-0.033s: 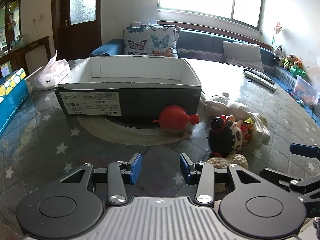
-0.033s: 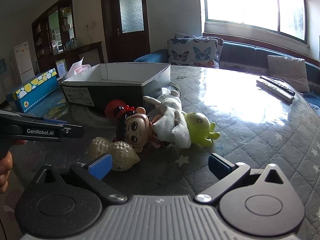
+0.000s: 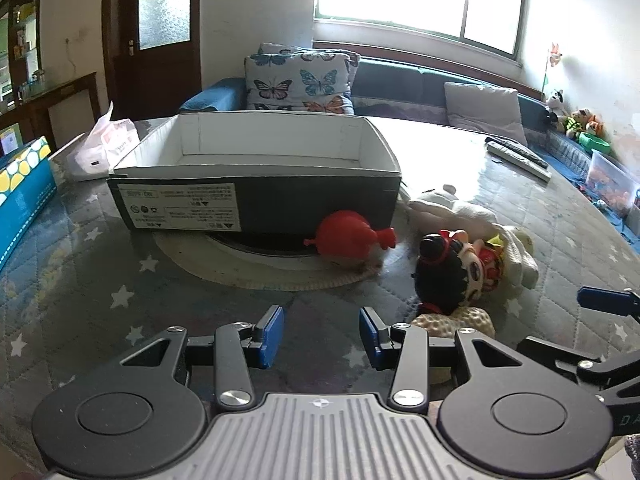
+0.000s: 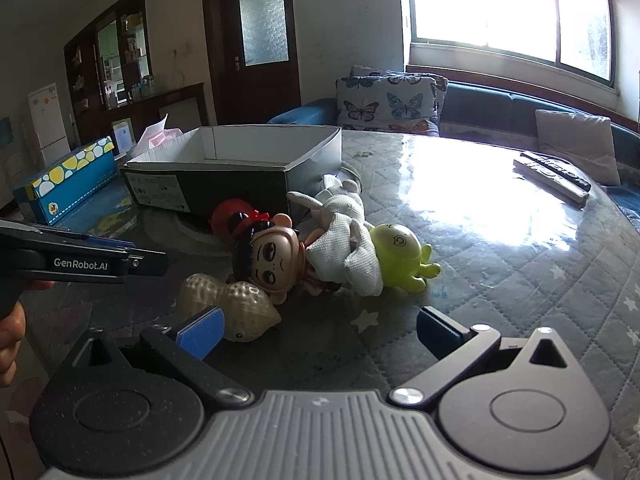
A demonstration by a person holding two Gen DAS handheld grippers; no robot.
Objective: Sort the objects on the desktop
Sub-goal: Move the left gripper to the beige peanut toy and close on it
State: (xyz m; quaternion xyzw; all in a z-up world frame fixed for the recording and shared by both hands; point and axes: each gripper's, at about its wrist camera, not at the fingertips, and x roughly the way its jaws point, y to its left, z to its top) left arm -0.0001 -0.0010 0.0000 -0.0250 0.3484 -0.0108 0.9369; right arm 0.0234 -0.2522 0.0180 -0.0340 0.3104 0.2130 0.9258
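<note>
blue pads tip the left tongs [image 3: 321, 334], which hover low over the table [image 3: 80, 272] with a moderate gap between the pads and nothing in it. the right tongs [image 4: 320, 328] stand much wider apart, also gripping nothing; the left pad sits just in front of a peanut-shaped toy [image 4: 228, 304].

an open cardboard box [image 3: 256, 172], dark outside and white inside, rests on a round pale mat [image 3: 256, 272] near the middle of the table. its inside looks bare as far as the left wrist view reaches. a red balloon-like toy [image 3: 348, 236] lies against the box's front right corner. right of it, a big-headed doll [image 4: 272, 260] with black hair and a red bow lies on its side, its head touching the peanut-shaped toy. a white cloth rabbit [image 4: 348, 240] lies across the doll's body, and a yellow-green toy [image 4: 400, 256] touches the rabbit on the far side.

a blue box with yellow and white dots [image 4: 68, 180] sits at the left edge of the table, with a white tissue pack [image 3: 104, 148] behind the cardboard box. two remote controls [image 4: 556, 180] lie well apart from the toys on the right. a person's hand [image 4: 10, 340] shows at the left edge of the right wrist view, under the left tongs' handle.
</note>
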